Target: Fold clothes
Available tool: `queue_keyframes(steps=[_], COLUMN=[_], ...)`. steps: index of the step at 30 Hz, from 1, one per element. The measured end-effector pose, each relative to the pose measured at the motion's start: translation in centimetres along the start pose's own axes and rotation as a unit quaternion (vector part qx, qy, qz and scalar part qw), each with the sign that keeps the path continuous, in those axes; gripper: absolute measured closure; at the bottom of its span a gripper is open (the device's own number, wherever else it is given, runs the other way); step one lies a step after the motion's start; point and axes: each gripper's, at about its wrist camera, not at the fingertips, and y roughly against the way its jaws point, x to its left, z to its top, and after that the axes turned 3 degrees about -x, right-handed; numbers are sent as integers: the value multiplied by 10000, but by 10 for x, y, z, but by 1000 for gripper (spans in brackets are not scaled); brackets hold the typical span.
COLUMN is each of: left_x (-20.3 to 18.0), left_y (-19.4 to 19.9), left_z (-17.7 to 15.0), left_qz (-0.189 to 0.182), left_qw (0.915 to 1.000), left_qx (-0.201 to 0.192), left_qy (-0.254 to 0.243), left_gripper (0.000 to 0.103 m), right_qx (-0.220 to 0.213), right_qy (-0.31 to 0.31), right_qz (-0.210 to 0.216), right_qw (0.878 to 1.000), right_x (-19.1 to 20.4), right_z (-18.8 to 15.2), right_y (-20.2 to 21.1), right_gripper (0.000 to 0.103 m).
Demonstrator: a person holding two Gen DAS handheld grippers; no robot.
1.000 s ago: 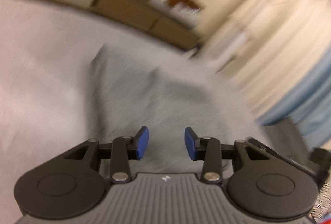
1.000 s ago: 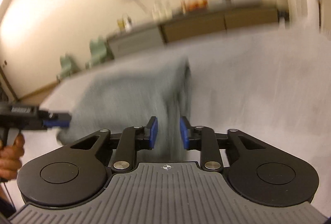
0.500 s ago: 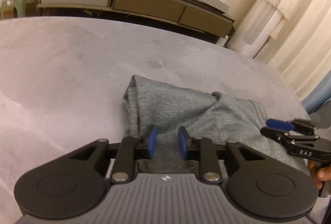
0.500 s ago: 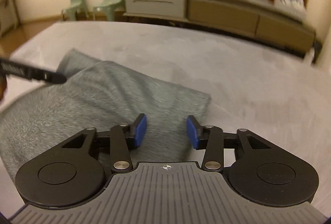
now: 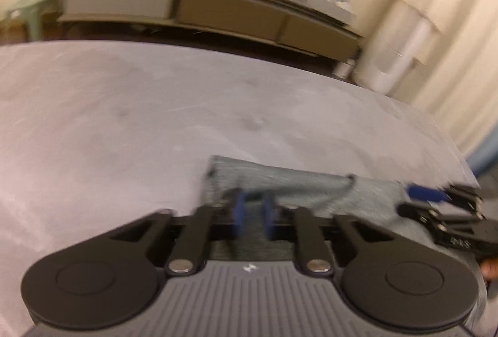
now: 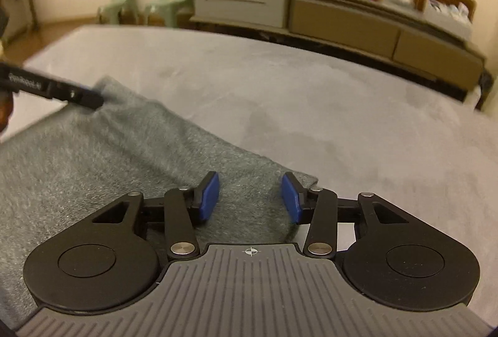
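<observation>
Both jaws over gray garment [image 6: 124, 150] — apart.

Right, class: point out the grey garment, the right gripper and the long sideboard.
grey garment [image 6: 130, 150]: right wrist view, middle of the fabric lying on the bed.
right gripper [image 6: 249, 200]: right wrist view, midway between its blue pads, jaws apart.
long sideboard [image 6: 342, 22]: right wrist view, a brown drawer front.

A grey knit garment [image 6: 102, 156] is lying folded and mostly flat on the near left of a pale grey surface, its far edge rumpling slightly.
</observation>
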Motion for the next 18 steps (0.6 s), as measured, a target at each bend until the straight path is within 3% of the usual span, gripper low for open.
queue_keyframes(steps=[3, 5, 6, 10, 13, 15, 16, 18], left_x=[0, -8, -16, -49, -73, -73, -70, -62], left_y=[4, 15, 28, 81, 118, 111, 104, 104], left_z=[1, -1, -6, -25, -40, -64, -76, -86], left_qz=[263, 470, 335, -206, -584, -199, 73, 336], left_qw=[9994, 9987, 9993, 9981, 9937, 9951, 9953, 9966], left_qx=[-85, -152, -174, -263, -312, -101, -14, -235], left_qy=[215, 136, 5, -522, -904, -960, -969, -720], left_gripper=[99, 85, 66, 60, 59, 59, 54, 42], right_qx=[52, 38, -90, -638, -636, -483, -444, -504], right_qy=[89, 125, 114, 126, 401, 668, 666, 363], right_qz=[-134, -213, -226, 159, 614, 632, 633, 633], right_qw=[9999, 9997, 9996, 9978, 9953, 9946, 9948, 9961], right_x=[4, 7, 7, 23, 48, 62, 64, 57], right_z=[0, 2, 3, -17, -57, -83, -92, -95], right_y=[10, 26, 41, 116, 143, 139, 135, 132], right_gripper=[58, 57, 56, 50, 50, 49, 44, 38])
